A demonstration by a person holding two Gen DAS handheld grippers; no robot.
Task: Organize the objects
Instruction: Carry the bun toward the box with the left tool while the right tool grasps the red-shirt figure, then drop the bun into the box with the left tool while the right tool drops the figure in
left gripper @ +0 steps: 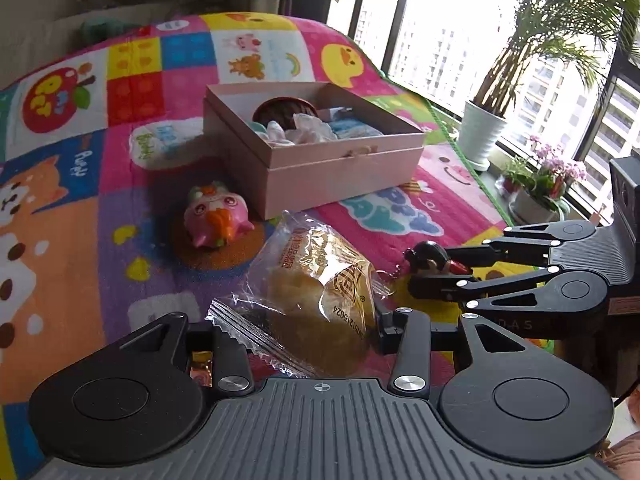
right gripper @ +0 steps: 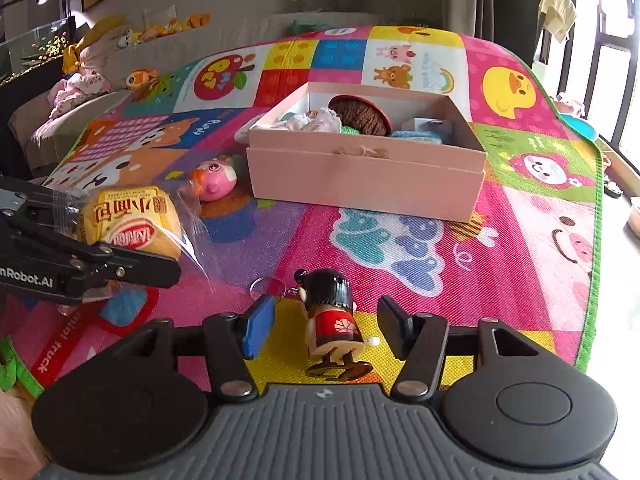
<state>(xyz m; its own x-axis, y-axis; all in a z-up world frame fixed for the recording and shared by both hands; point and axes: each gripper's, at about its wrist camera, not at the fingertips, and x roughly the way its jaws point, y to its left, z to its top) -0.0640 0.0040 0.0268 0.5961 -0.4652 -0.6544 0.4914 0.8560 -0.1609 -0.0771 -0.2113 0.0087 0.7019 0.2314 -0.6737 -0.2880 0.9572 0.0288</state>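
A bun in a clear wrapper (left gripper: 316,296) sits between the fingers of my left gripper (left gripper: 304,332), which is shut on it above the colourful play mat (left gripper: 80,280). From the right wrist view the same bun (right gripper: 132,220) shows yellow, held at the left. A small doll keychain with black hair and a red body (right gripper: 332,320) stands tilted on the mat between the pads of my right gripper (right gripper: 326,328), with a gap on each side. The jaws are open. An open pink box (right gripper: 360,184) holding several items lies beyond, and a pink pig toy (right gripper: 214,180) rests by its left corner.
The pink box (left gripper: 344,172) and pig toy (left gripper: 216,220) lie ahead of the left gripper. A potted palm (left gripper: 480,132) and a flower pot (left gripper: 536,196) stand by the window at right. Soft toys (right gripper: 92,76) lie on a sofa at far left. The mat's green edge (right gripper: 596,240) runs along the right.
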